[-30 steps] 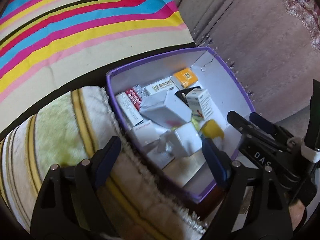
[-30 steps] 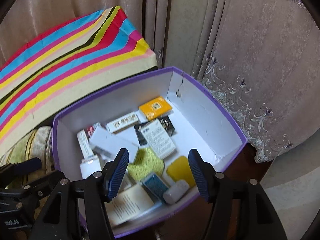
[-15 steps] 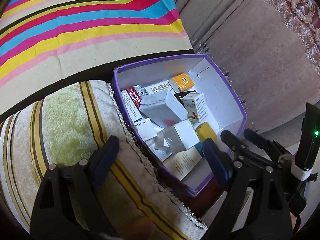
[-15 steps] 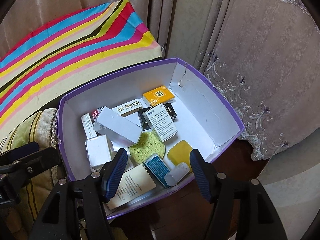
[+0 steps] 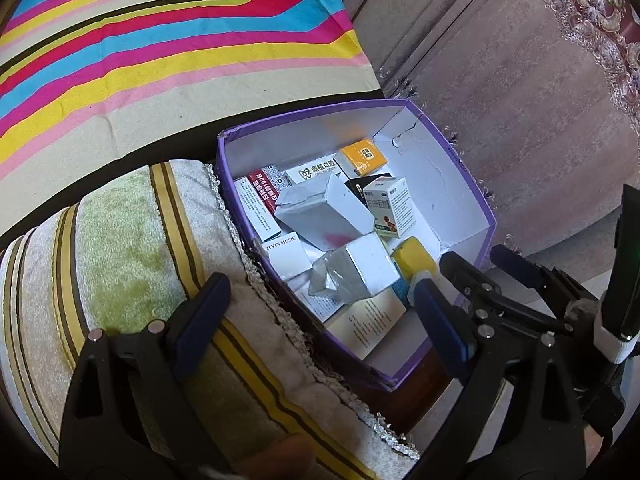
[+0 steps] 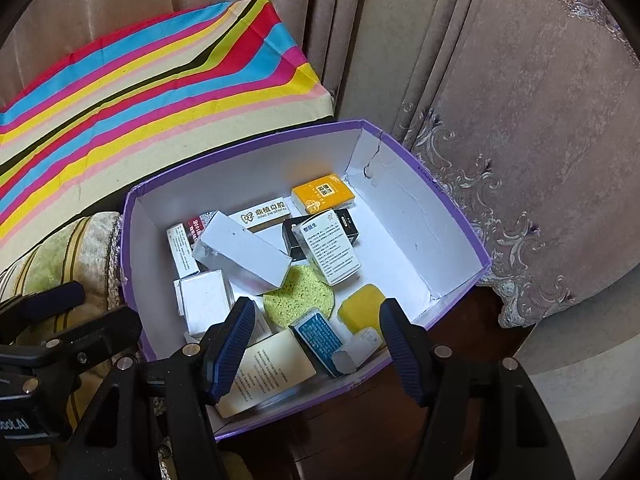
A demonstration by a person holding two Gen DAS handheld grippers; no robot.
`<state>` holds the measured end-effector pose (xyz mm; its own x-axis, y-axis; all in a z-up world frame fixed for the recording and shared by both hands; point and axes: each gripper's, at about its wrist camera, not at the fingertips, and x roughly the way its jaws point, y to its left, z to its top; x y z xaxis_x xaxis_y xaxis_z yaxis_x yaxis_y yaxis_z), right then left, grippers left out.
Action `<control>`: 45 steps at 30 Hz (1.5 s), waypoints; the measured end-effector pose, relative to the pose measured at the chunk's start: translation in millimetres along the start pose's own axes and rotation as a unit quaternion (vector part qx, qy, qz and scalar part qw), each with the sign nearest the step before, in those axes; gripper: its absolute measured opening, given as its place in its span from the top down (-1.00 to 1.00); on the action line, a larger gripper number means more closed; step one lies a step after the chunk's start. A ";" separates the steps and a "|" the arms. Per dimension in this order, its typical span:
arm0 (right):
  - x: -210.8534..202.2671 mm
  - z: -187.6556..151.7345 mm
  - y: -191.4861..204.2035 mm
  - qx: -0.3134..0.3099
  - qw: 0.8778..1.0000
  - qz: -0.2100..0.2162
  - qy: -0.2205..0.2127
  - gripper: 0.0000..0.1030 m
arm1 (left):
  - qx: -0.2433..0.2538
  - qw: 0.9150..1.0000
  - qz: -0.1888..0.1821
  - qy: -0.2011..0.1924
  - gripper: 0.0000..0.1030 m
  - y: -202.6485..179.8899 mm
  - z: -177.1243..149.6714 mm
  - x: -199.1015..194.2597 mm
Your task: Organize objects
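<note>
So far, most of the sorting looks done to me: the purple box [image 6: 460, 236] already holds a jumble of small cartons, among them an orange packet [image 6: 323, 197] by its far wall, a white dental carton [image 6: 264, 213] beside that, a long white carton [image 6: 242, 254] lying across the middle, and a green round sponge [image 6: 298, 300] and yellow sponge [image 6: 361, 307] toward its near edge. I see nothing loose outside the box on the striped towel [image 5: 120, 248] to its left or the rainbow-striped cloth [image 5: 160, 48] beyond it. My left hand-held gripper [image 5: 320, 304] has just been opening and stands wide over the box's near left rim, with nothing pressed between its pads. My right hand-held gripper [image 6: 316, 338] hangs about half spread over the near edge, empty too. What may remain, I judge, is tidying the tumbled cartons inside.
</note>
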<state>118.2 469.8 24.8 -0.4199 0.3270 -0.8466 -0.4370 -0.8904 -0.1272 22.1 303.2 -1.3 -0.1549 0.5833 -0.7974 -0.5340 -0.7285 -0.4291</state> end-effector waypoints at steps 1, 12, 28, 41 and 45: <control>-0.7 0.1 -0.6 0.000 1.000 0.000 -0.001 -0.28 | 0.001 1.000 0.000 0.000 -0.82 0.0 0.0 0.0; -12.4 1.4 -1.8 -0.008 1.000 0.003 -0.007 -0.29 | -0.003 1.000 0.002 0.000 -0.83 0.2 0.2 -0.1; -8.9 -1.6 0.6 -0.006 1.000 0.006 -0.003 -0.29 | -0.008 1.000 -0.001 0.002 -0.83 1.3 0.1 0.9; -6.3 -2.3 2.1 -0.018 1.000 -0.005 -0.001 -0.29 | -0.007 1.000 -0.002 0.004 -0.83 2.3 -0.2 1.2; -5.8 -1.7 0.8 -0.011 1.000 0.002 0.000 -0.29 | -0.008 1.000 -0.002 0.004 -0.84 2.8 0.9 2.0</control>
<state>121.6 466.7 28.8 -0.4214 0.3225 -0.8476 -0.4167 -0.8990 -0.1350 19.6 302.6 -3.7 -0.1454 0.5836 -0.7989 -0.5212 -0.7316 -0.4395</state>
